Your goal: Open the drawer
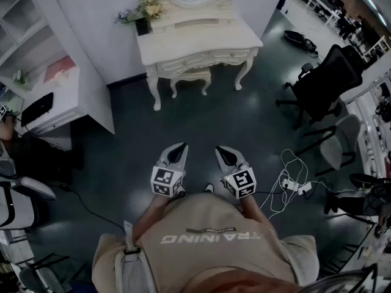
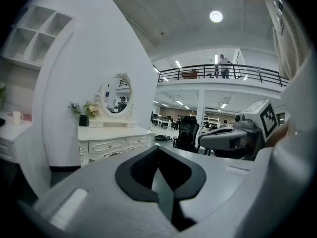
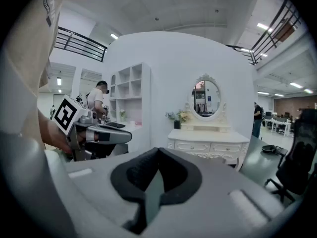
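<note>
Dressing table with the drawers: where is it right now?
In the head view the dressing table stands at top centre, with flowers on its left end and a stool tucked under it.

the dressing table [image 1: 195, 41] stands far, a stool [image 1: 190, 77] under it, flowers [image 1: 146, 9] on its left end. a shelf unit [image 1: 43, 78] is left of it, an office chair [image 1: 327, 81] right. my left gripper [image 1: 181, 146] and right gripper [image 1: 221, 151] sit side by side, near.
</note>
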